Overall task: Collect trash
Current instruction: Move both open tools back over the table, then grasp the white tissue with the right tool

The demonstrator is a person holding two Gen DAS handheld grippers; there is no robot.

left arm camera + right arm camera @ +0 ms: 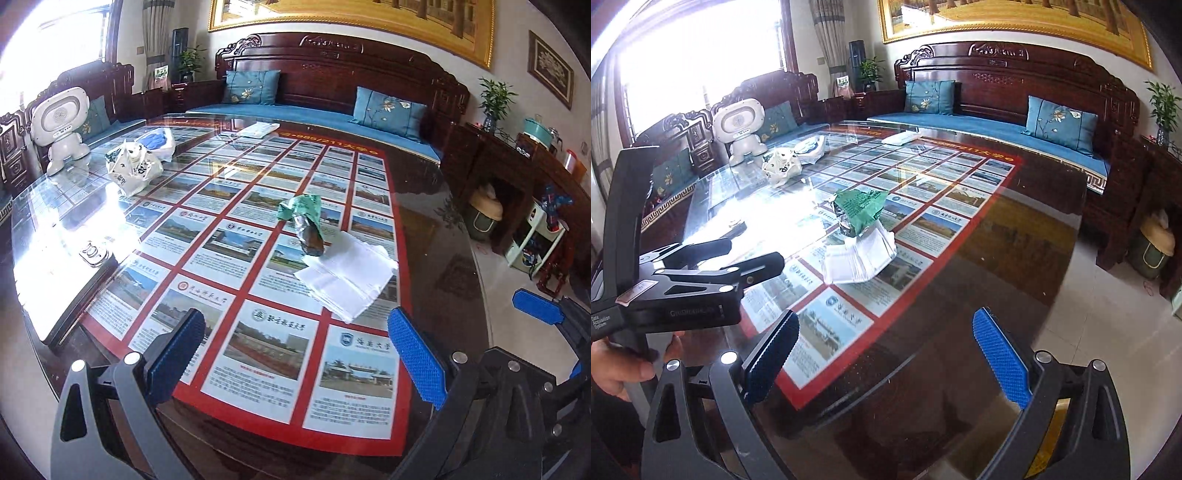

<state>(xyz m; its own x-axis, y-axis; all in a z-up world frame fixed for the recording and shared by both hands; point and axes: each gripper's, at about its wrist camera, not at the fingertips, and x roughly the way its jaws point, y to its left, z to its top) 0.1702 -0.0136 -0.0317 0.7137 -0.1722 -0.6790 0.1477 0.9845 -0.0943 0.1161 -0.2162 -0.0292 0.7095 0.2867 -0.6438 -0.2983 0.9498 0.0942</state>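
A crumpled green wrapper (301,218) (860,210) with a foil end lies mid-table, resting on the far corner of a stack of white paper napkins (347,277) (860,258). A crumpled white plastic bag (133,170) (783,166) sits farther left. My left gripper (297,354) (753,251) hovers open over the near part of the table, short of the napkins, and holds nothing. My right gripper (886,354) is open and empty too, near the table's front right edge; one of its blue pads (537,306) shows in the left wrist view.
The glass table (424,236) (1015,229) covers a red-bordered poster. A white toy robot (61,125) (742,129), another bag with blue contents (159,142) and a small device (92,254) stand at the left. Wooden sofas ring the table. A hand (620,365) grips the left tool.
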